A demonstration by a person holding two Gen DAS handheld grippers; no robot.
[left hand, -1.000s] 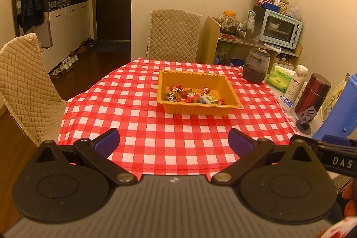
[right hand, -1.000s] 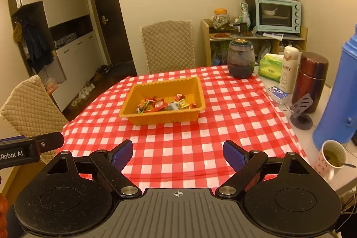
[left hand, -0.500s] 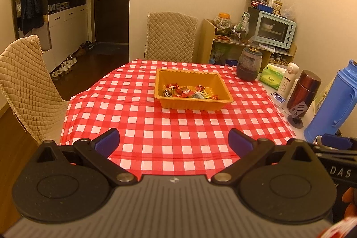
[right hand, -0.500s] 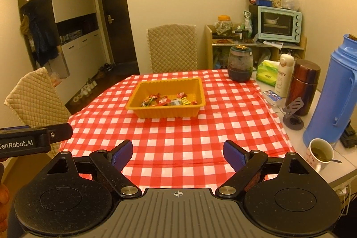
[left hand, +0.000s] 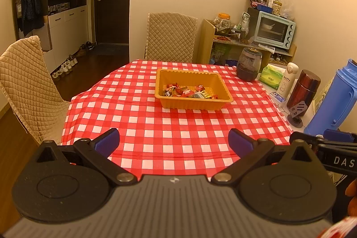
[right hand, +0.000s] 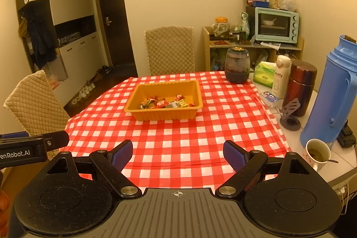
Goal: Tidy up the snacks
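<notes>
An orange plastic tray (left hand: 191, 76) (right hand: 165, 114) stands in the middle of the red-and-white checked tablecloth (left hand: 169, 126) (right hand: 200, 133). Several wrapped snacks (left hand: 189, 92) (right hand: 164, 103) lie along its near side. My left gripper (left hand: 174, 143) hangs open over the table's near edge, well short of the tray, with nothing between its blue pads. My right gripper (right hand: 177, 154) is open too, empty, and equally far back. Each gripper's side shows at the edge of the other's view.
Along the table's right side stand a dark glass jar (right hand: 237, 66), a green tissue pack (right hand: 264, 74), a white bottle (right hand: 281, 76), a brown flask (right hand: 301, 87), a blue thermos (right hand: 330, 93) and a cup with a spoon (right hand: 316, 154). Quilted chairs (left hand: 26, 86) (left hand: 170, 37) stand at the left and far sides.
Both grippers have drawn back from the table, so the tray looks smaller and farther away. Their jaws stayed equally wide, and the snacks have not moved.
</notes>
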